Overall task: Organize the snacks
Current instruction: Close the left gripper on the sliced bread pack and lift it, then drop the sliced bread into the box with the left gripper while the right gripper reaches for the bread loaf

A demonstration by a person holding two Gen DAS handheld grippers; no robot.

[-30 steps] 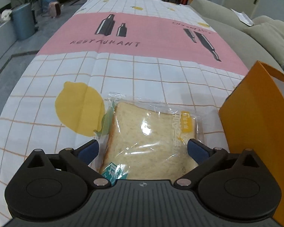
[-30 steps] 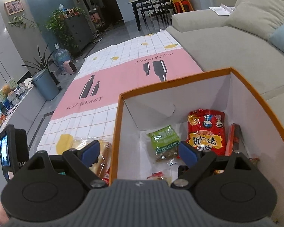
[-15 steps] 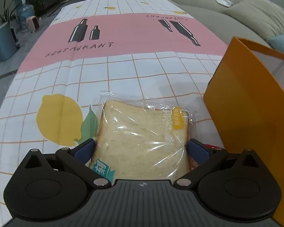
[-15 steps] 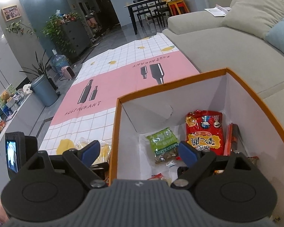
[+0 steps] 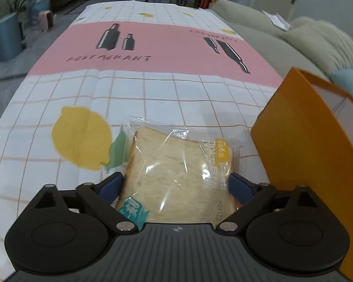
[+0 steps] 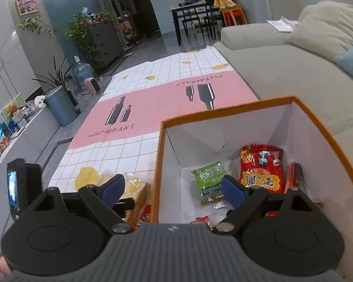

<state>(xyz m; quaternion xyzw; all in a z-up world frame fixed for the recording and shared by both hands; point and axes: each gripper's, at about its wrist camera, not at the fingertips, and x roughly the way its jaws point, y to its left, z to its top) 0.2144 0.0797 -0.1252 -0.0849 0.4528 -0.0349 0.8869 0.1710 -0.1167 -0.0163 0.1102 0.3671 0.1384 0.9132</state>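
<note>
A wrapped sandwich in clear plastic (image 5: 178,176) sits between the blue pads of my left gripper (image 5: 176,184), which is shut on its sides and holds it just above the checked tablecloth (image 5: 153,94). The orange box (image 5: 313,155) stands right beside it. In the right wrist view the sandwich (image 6: 136,190) shows left of the box (image 6: 157,164). My right gripper (image 6: 174,188) is open and empty above the box's near left rim. Inside lie a green bean pack (image 6: 208,178), a red snack bag (image 6: 261,166) and a red stick pack (image 6: 294,176).
A red wrapper (image 6: 146,213) lies under the sandwich by the box wall. A grey sofa (image 6: 294,70) runs along the right. The left gripper's body with a small screen (image 6: 18,188) shows at the left. A blue bin (image 6: 61,105) and plants stand on the floor.
The left gripper's pads have closed in against the sandwich's sides and its wrapper now crinkles. The sandwich looks slightly raised. The right gripper stays open over the box and has shifted a little.
</note>
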